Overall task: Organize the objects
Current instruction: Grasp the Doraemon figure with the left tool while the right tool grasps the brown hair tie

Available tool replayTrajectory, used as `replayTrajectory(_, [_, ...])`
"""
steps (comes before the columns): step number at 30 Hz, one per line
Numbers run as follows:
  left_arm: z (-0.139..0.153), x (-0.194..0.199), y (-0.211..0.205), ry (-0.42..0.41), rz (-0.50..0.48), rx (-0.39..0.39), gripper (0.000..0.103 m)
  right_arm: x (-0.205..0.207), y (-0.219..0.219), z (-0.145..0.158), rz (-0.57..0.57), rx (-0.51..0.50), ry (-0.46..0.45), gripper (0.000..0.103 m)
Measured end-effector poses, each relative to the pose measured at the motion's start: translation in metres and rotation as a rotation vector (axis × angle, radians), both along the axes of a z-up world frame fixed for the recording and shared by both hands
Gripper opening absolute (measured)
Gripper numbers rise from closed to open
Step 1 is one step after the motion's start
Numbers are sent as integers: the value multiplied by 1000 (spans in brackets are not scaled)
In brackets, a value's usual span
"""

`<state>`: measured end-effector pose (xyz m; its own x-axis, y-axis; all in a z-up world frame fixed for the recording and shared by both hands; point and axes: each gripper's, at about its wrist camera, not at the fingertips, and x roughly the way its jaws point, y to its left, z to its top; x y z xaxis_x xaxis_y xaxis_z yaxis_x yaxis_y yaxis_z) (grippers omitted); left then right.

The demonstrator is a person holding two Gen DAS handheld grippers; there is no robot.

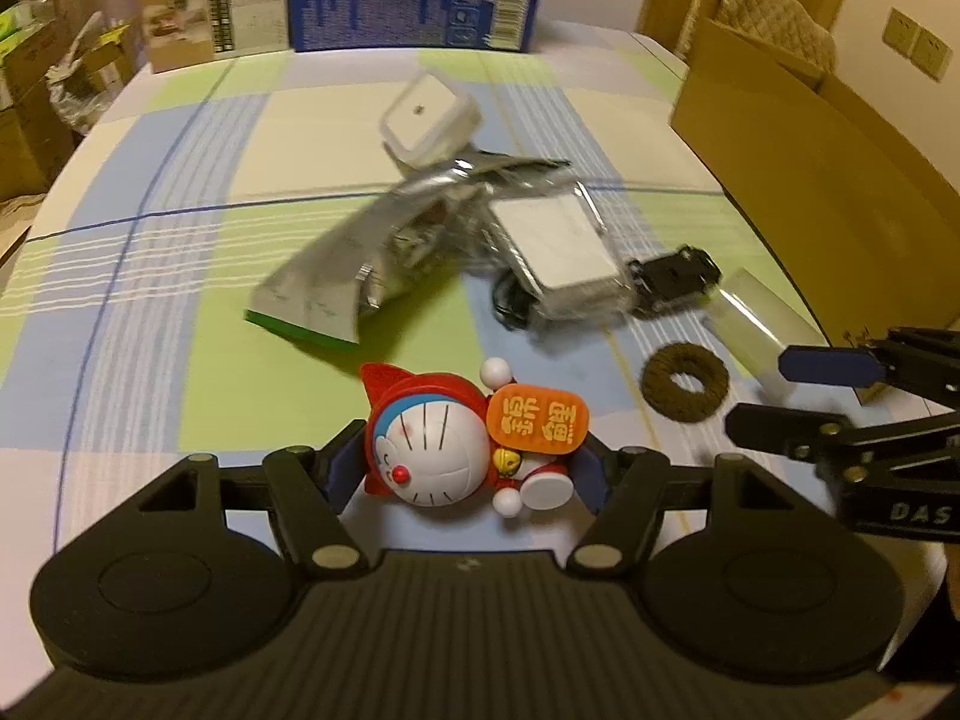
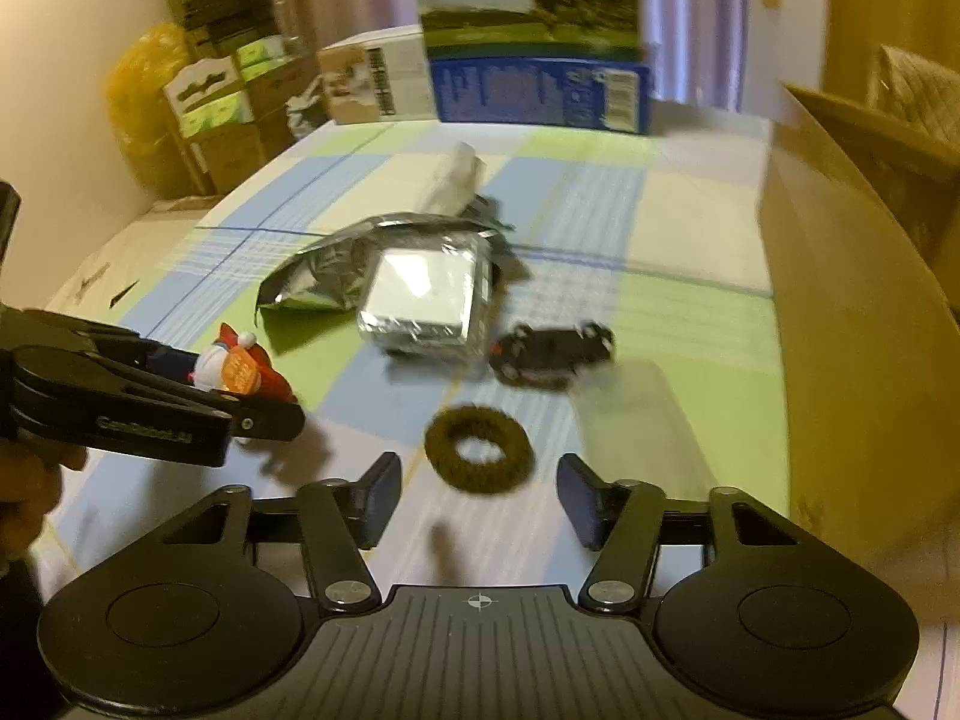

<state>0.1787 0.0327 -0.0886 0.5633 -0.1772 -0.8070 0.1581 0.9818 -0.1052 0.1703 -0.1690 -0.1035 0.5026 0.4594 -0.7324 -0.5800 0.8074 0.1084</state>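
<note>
Your left tool [image 1: 474, 468] clamps the hard, slippery plastic cat figurine [image 1: 456, 450] around its round head; right tool [image 2: 480, 504], spread, hovers just before the soft brown woven ring [image 2: 479, 449], beside the figurine.

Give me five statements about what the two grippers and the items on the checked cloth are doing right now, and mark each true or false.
1. The left gripper is shut on the cat figurine. True.
2. The right gripper holds the brown ring. False: its jaws stand open and the ring lies on the cloth ahead of them, apart from both fingers.
3. The figurine carries an orange sign with characters on it. True.
4. The black toy car sits inside the cardboard box. False: it lies on the checked cloth, beside the white packet in clear wrap.
5. A blue carton stands at the far end of the table. True.
</note>
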Motion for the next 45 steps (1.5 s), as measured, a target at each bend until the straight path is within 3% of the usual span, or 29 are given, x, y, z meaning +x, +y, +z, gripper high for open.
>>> replayTrajectory(9, [4,2,11,-14,27,-22,65,14,32,-30,72,-139,-37,58])
replayTrajectory(10, [4,2,11,-15,27,-24,65,13,31,-30,67,-133,-44,55])
replayTrajectory(11, [4,2,11,-14,27,-24,65,13,31,-30,62,-129,-41,39])
replayTrajectory(13, [4,0,11,-13,26,-24,65,11,31,-29,47,-138,-56,18])
replayTrajectory(14, [4,-1,10,-11,25,-24,65,9,31,-28,48,-138,-63,16])
replayTrajectory(22, [12,-18,1,-1,16,-20,65,-10,14,-4,-1,-78,-56,15])
replayTrajectory(34, [60,-61,-28,-41,0,-18,65,-54,-29,55,-113,-12,-75,15])
replayTrajectory(45, [89,-103,-49,-61,-11,-10,65,-89,-56,81,-144,35,-88,15])
